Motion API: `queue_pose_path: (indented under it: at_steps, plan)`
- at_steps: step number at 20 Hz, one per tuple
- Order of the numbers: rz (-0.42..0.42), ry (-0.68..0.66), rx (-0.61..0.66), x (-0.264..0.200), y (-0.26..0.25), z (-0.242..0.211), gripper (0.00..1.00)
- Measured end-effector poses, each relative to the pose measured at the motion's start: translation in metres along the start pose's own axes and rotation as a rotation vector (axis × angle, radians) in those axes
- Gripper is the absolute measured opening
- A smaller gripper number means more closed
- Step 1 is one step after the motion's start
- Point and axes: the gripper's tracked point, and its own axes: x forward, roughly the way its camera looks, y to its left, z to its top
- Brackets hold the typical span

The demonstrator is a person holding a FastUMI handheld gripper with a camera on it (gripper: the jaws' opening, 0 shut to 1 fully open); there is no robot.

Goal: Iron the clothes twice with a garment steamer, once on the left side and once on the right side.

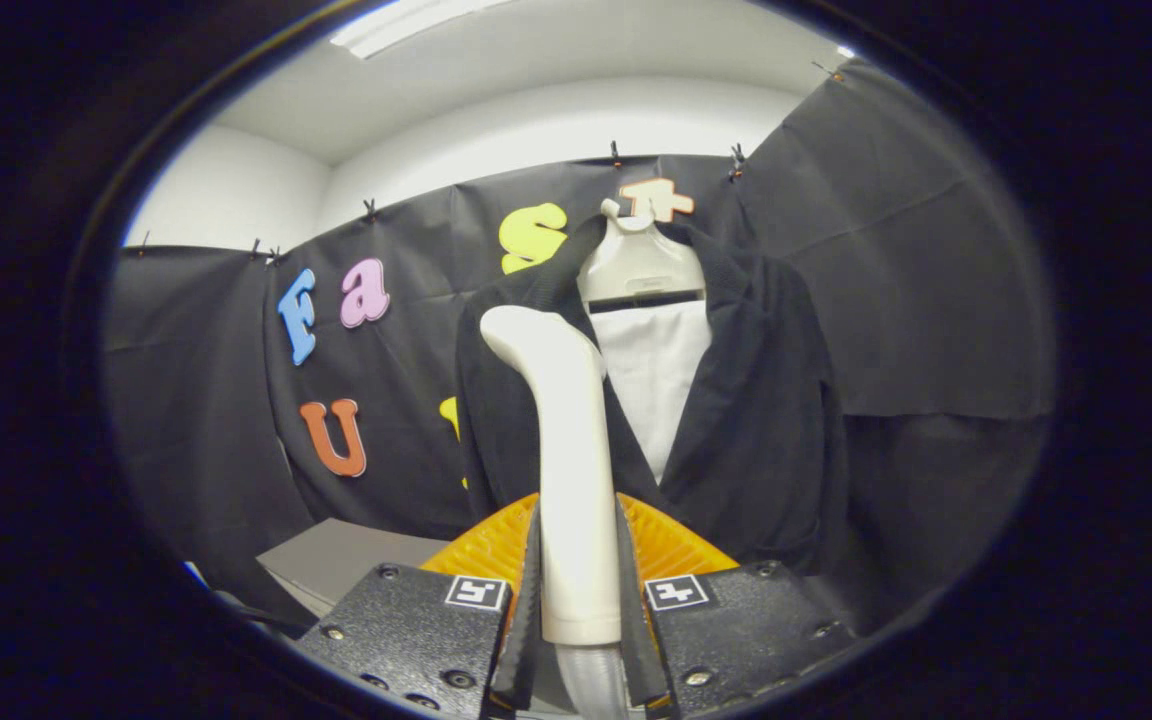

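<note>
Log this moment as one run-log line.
gripper: shut on steamer handle | steamer: upright before dark jacket | jacket: on hanger

no readable text, brand or number on any item; the hand-held gripper (579, 610) carries two square coded markers only.

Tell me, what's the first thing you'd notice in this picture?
The white steamer handle stands out first, upright and squeezed between the two fingers of the hand-held gripper. Just beyond it hangs a dark jacket on a pale hanger, open at the front over a white panel. A grey box sits low beside the fingers.
</note>
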Motion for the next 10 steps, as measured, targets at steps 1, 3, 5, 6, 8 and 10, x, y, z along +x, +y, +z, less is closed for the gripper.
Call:
queue_pose_path:
  at_steps: [1,3,5,6,8,10]
  plan:
    - [-0.01,-0.005,-0.019,0.003,-0.002,-0.004,0.37]
    - [-0.008,-0.004,-0.02,0.005,-0.001,-0.01,0.37]
    - [-0.003,0.011,-0.004,0.007,0.0,-0.017,0.37]
    - [-0.009,0.018,-0.005,0.008,-0.001,-0.019,0.37]
    - [-0.018,0.039,0.003,0.012,-0.001,-0.027,0.37]
    - [-0.019,0.067,0.026,0.017,0.001,-0.037,0.37]
